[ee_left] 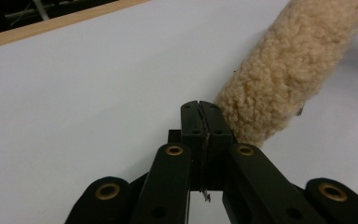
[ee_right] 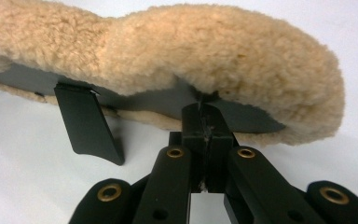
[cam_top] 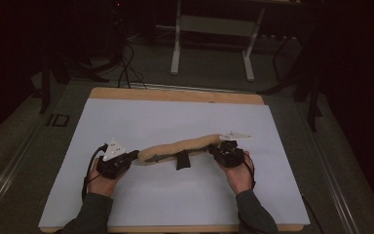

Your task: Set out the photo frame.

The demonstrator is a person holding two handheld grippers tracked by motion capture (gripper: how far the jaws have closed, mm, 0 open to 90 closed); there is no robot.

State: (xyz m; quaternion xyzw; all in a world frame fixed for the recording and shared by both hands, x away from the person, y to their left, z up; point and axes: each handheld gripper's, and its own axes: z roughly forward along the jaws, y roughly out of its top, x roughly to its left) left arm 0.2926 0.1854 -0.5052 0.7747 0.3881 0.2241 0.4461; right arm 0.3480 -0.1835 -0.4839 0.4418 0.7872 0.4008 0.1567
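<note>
Tan fleece covers a long padded sleeve (cam_top: 180,147) that lies stretched across the middle of the white board (cam_top: 126,204), running from the person's left up and away toward the right. It reads as a strap cover of sheepskin-like pile, with a dark lining along its lower edge and a short black tab (ee_right: 87,125) hanging down from that lining at about mid-length.

The left gripper (ee_left: 200,114) sits at the near-left end of the sleeve. In the left gripper view its jaws are pressed together with only a thin seam between them, and the fleece end lies just beside them on the right, touching or nearly so. Whether a sliver of fabric is caught in that seam cannot be told.

The right gripper (ee_right: 204,114) is at the far-right end. Its jaws are clamped together too, and their tips meet the dark lining right under the fleece, so they appear to pinch that thin edge rather than the bulky pile.

Holding the two ends like this, one tool at each, looks meant to keep the sleeve pulled out straight and flat on the board, probably to open it along the lined edge or to turn it over
</note>
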